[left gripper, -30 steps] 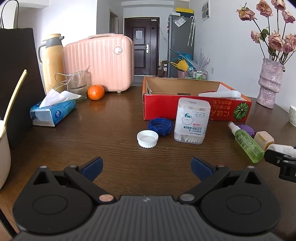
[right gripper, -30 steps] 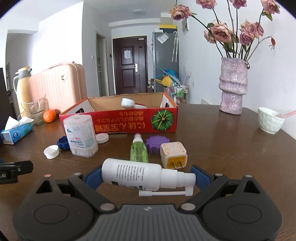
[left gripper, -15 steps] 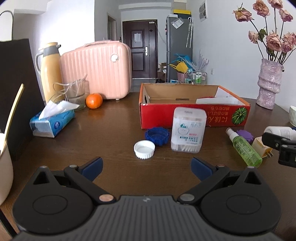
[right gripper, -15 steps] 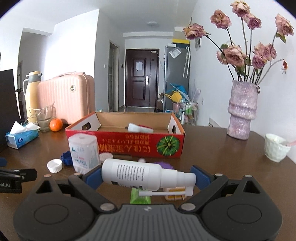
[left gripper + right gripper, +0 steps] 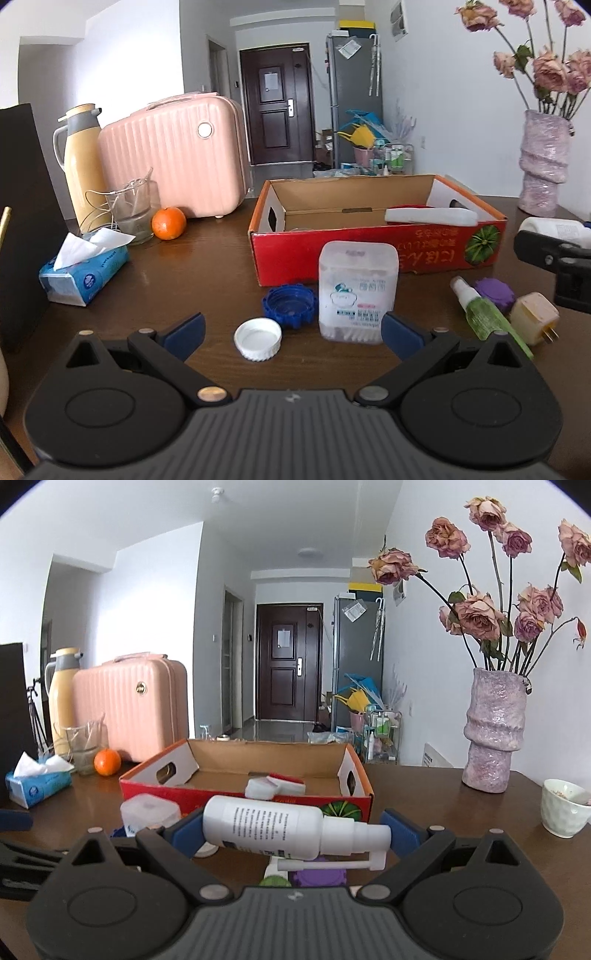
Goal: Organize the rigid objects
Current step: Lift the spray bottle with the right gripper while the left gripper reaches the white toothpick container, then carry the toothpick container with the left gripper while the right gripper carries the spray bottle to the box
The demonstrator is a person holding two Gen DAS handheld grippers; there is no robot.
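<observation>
Above the table (image 5: 424, 786), spray bottle (image 5: 266, 827) now higher.

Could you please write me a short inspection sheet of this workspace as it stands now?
Surface: dark wooden table, glossy.
Job's things: red cardboard box open, a white item inside; cotton swab box, blue cap, white cap, green spray bottle, purple cap and plug adapter loose in front of it.
Clutter: tissue pack, orange, glass jug, thermos, pink suitcase, vase, cup.
Grippers: left gripper open, empty; right gripper shut on white spray bottle, held sideways above the table.
Cables: nothing seen.
Surroundings: door, fridge, cluttered hallway.
</observation>
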